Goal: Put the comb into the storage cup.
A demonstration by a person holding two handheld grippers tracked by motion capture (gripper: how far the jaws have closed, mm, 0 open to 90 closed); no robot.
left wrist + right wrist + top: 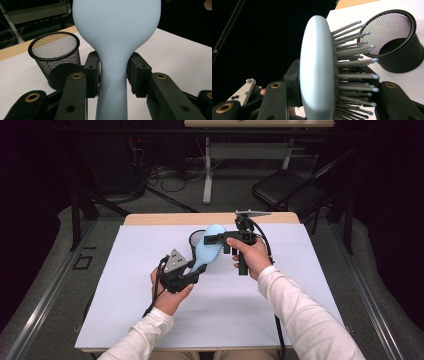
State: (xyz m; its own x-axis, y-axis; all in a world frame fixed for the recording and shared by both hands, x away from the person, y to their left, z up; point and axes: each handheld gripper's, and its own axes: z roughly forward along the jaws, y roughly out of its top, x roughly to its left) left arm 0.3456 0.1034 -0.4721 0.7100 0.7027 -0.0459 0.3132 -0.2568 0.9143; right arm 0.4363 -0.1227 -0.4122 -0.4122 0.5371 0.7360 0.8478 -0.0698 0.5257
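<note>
Hovering just beside the mesh cup (196,240), the brush (207,249) spans both grippers: right hand-held gripper (218,240) clamps its head, while left hand-held gripper (193,271) flanks its handle, right pad slightly off.

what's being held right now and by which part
The light blue hairbrush: the right gripper clamps its bristled head; the left gripper stands around its handle, right pad apart.

Lab: dark curtains, floor cables (170,177), white-covered test table (150,320).
</note>
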